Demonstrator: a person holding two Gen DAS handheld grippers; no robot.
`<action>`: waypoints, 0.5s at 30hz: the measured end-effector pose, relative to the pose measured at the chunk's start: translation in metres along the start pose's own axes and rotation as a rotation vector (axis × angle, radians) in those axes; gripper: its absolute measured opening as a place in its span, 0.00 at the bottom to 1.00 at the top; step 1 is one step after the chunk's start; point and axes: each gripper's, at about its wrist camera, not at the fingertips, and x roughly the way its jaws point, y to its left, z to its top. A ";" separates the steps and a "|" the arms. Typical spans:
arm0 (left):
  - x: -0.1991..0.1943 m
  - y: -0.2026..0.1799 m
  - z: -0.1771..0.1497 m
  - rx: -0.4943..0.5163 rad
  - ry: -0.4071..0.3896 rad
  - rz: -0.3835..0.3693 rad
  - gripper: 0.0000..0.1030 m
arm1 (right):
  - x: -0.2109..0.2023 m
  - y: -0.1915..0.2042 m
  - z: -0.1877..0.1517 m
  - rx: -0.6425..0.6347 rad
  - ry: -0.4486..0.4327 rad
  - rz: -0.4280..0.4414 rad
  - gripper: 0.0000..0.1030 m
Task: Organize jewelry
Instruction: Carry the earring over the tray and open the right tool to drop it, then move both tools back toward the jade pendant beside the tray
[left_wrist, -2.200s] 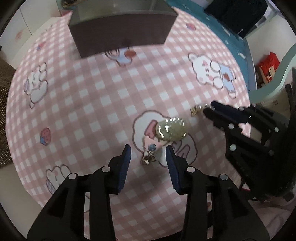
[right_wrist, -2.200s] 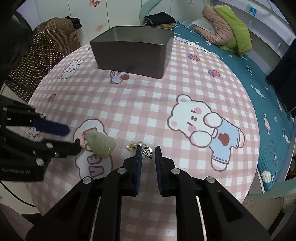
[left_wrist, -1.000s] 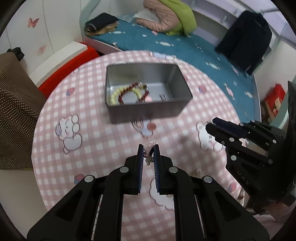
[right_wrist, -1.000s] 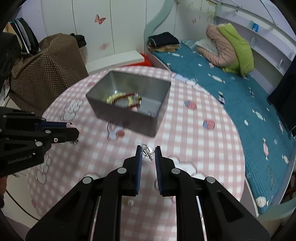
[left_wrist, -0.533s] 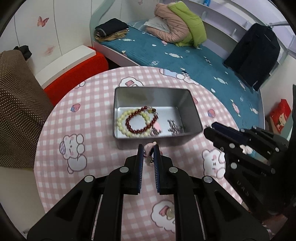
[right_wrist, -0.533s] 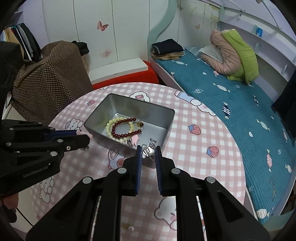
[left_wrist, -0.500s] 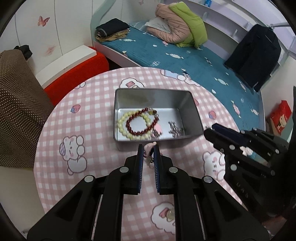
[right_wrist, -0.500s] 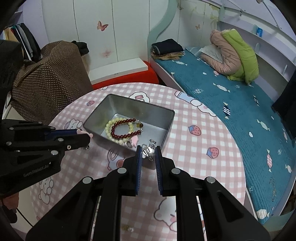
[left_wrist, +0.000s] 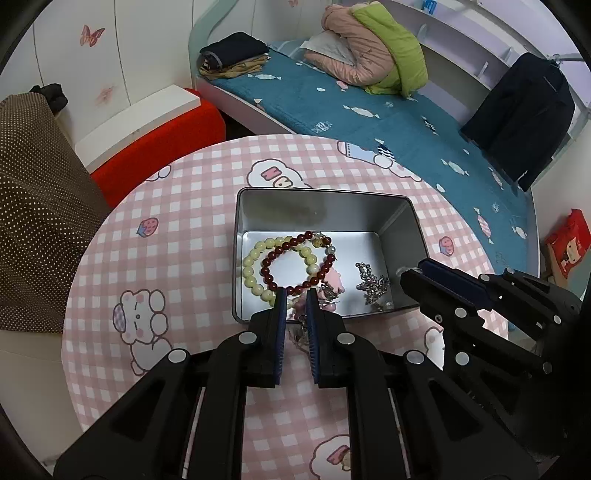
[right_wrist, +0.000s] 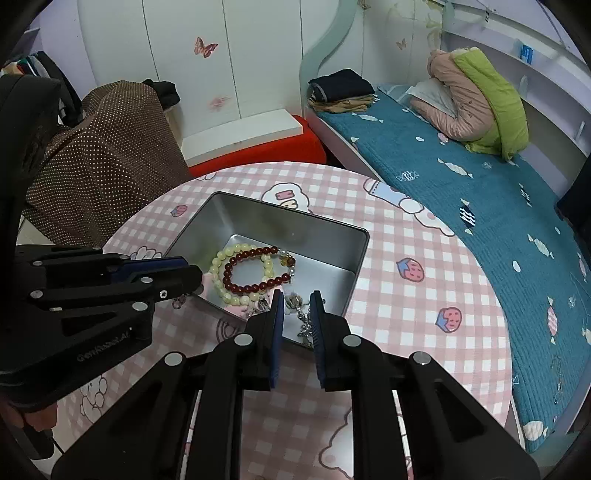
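Left wrist view: left gripper (left_wrist: 294, 295) has its jaws pinched narrow on a small pink charm piece (left_wrist: 300, 318), chain dangling between the pads. It sits right over the near wall of the metal tin (left_wrist: 325, 205), which stands around the middle of the round table (left_wrist: 173, 229). Inside the tin: a yellow bead bracelet (left_wrist: 255, 271), a red bead bracelet (left_wrist: 295, 264) and a silver chain piece (left_wrist: 371, 284). Right gripper (left_wrist: 412, 273) comes in over the tin's right wall.

Risk here: the tips are barely past the near rim. Release now and the charm likely hits the rim or drops outside onto the tablecloth. The dangling chain could also snag on the rim or on the beads below.

Right wrist view: right gripper (right_wrist: 296, 299) is nearly closed on a small silver earring (right_wrist: 295, 304), hanging just over the tin's (right_wrist: 280, 214) near right corner. Left gripper (right_wrist: 192, 273) is at the tin's left wall.

Risk: same rim problem, and the earring is tiny, so a bounce off metal could send it off the table (right_wrist: 406, 236) edge. Both grippers crowd one small opening, so a collision could knock the tin or loosen a grip. Thin pieces may stick to the pads on opening.
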 end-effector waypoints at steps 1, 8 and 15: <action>0.001 0.000 0.001 0.001 0.000 0.000 0.11 | 0.000 0.001 0.000 -0.001 0.003 0.002 0.15; -0.002 -0.001 -0.001 0.012 0.003 0.003 0.16 | -0.002 0.001 -0.002 0.006 0.009 -0.013 0.31; -0.011 0.000 -0.003 0.013 -0.014 0.016 0.33 | -0.010 -0.001 -0.004 0.021 -0.004 -0.028 0.37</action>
